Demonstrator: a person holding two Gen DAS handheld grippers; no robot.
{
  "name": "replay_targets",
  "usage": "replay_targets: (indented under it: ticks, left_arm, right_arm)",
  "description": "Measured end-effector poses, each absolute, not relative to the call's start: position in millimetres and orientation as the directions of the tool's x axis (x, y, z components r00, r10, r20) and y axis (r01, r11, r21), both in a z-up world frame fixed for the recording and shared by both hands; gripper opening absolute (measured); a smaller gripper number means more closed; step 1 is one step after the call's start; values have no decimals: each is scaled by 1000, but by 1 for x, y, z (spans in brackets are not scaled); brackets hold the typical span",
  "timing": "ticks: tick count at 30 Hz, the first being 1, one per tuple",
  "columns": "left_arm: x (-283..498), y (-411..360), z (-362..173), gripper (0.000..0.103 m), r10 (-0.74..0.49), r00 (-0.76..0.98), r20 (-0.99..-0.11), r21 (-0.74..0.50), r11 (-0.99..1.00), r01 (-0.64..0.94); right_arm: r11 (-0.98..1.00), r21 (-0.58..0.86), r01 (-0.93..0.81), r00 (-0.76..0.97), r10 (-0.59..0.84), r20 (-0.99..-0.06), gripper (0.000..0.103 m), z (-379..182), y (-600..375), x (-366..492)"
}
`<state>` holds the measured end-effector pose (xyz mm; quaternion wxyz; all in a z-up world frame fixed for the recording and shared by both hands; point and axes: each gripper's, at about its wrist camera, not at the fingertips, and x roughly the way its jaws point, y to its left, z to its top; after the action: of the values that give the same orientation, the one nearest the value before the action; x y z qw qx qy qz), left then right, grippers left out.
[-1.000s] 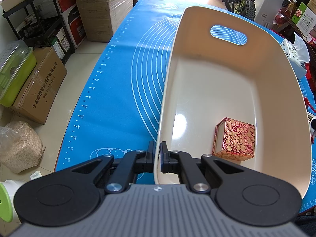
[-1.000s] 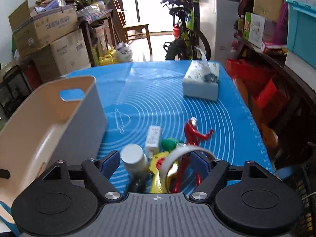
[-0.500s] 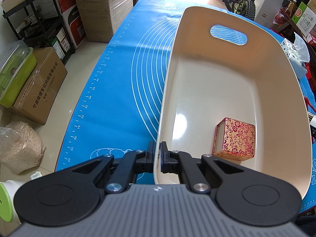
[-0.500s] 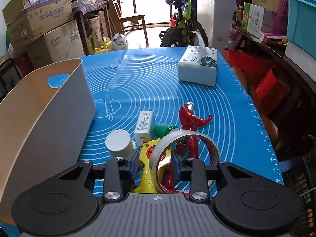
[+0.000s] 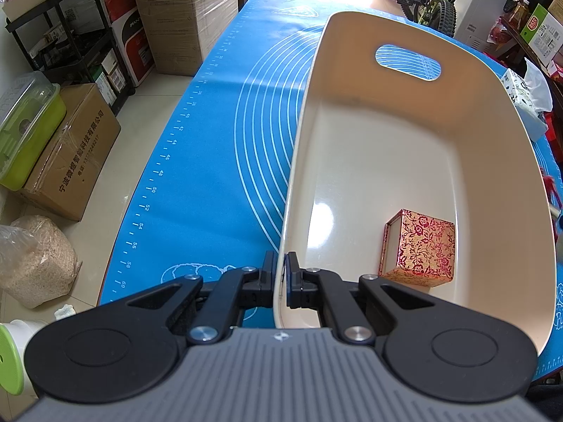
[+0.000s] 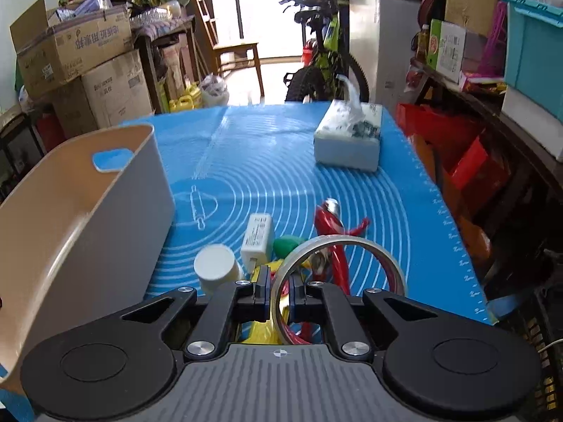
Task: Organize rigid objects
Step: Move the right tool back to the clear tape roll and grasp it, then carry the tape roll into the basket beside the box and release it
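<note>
My left gripper is shut on the near left rim of the cream basket, which stands on the blue mat. A red-and-gold patterned box lies inside it. In the right wrist view my right gripper is shut on the near wall of a clear tape roll, held upright over a pile: a white cap, a white charger, a green piece, a yellow toy and a red figure. The basket stands to the left.
A tissue pack sits further back on the mat. Cardboard boxes, a black rack and a sack stand on the floor to the left. A bicycle and shelves crowd the far end and right.
The right gripper's jaws closed from wide open onto the tape roll's wall, and the roll now stands a little higher. The left gripper and the basket have not moved.
</note>
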<state>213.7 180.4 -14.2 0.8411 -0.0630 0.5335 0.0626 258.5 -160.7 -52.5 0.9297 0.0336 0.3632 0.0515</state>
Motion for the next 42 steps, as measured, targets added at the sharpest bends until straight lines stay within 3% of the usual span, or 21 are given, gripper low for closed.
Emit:
replay_targets:
  ticks: [17, 30, 34, 42]
  left_arm:
    - [214, 181, -14, 7, 39, 423, -905, -39, 984, -174]
    - [214, 181, -14, 7, 43, 422, -906, -35, 984, -176]
    - [214, 180, -14, 7, 45, 422, -906, -34, 984, -176]
    - [214, 180, -14, 7, 45, 422, -905, -33, 984, -177]
  right_arm:
    - [988, 119, -96, 824, 146, -548, 19, -12, -153, 247]
    - [941, 154, -302, 843, 339, -418, 19, 36, -76, 254]
    - [912, 148, -383, 803, 408, -436, 19, 37, -41, 261]
    - [866, 122, -484, 686, 463, -561, 19, 4, 16, 258]
